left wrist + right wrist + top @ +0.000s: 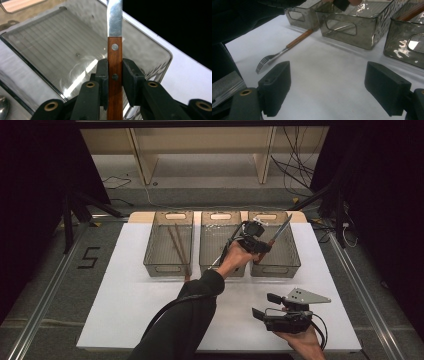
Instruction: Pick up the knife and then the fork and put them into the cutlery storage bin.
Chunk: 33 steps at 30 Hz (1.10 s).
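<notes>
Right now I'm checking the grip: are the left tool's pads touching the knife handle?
Touching. The left gripper view shows the left tool with both pads pressed against the sides of the knife's wooden handle, no gap, above the right-hand bin.

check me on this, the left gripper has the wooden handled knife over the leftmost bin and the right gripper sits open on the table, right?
Not quite: the left gripper has the wooden handled knife over the rightmost bin, not the leftmost, as the high view shows. The rest stands: the right gripper sits open near the table.
</notes>
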Each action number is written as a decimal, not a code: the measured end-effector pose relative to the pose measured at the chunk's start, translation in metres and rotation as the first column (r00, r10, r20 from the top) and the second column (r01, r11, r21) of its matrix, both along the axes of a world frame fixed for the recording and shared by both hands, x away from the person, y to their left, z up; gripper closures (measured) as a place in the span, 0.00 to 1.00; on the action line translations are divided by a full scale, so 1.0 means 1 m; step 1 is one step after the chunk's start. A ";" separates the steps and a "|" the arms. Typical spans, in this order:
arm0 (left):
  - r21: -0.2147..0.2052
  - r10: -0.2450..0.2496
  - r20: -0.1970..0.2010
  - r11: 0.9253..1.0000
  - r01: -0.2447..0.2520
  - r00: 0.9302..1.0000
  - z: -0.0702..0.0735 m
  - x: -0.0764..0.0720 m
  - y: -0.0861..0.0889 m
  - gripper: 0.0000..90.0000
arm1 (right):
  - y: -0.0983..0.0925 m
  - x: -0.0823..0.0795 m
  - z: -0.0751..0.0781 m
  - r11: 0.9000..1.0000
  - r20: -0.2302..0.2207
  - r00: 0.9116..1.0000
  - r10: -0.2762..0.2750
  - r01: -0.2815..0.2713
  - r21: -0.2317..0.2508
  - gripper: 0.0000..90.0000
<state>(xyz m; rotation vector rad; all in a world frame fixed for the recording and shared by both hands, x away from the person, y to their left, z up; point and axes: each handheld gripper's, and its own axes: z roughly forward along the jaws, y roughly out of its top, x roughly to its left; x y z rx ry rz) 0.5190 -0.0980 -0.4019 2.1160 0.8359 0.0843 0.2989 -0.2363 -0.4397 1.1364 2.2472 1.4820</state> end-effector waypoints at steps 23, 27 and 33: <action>-0.001 -0.081 0.063 0.997 0.082 0.995 0.052 -0.035 0.069 0.26 | 0.002 0.001 -0.001 1.000 -0.005 1.000 -0.002 0.002 -0.007 0.24; 0.007 -0.091 0.079 0.996 0.091 0.993 0.053 -0.045 0.090 0.24 | 0.002 0.002 -0.002 1.000 -0.007 1.000 -0.004 0.004 -0.009 0.24; 0.013 -0.108 0.074 0.994 0.107 0.991 0.044 -0.059 0.116 0.23 | 0.002 0.002 -0.002 1.000 -0.009 1.000 -0.004 0.003 -0.011 0.24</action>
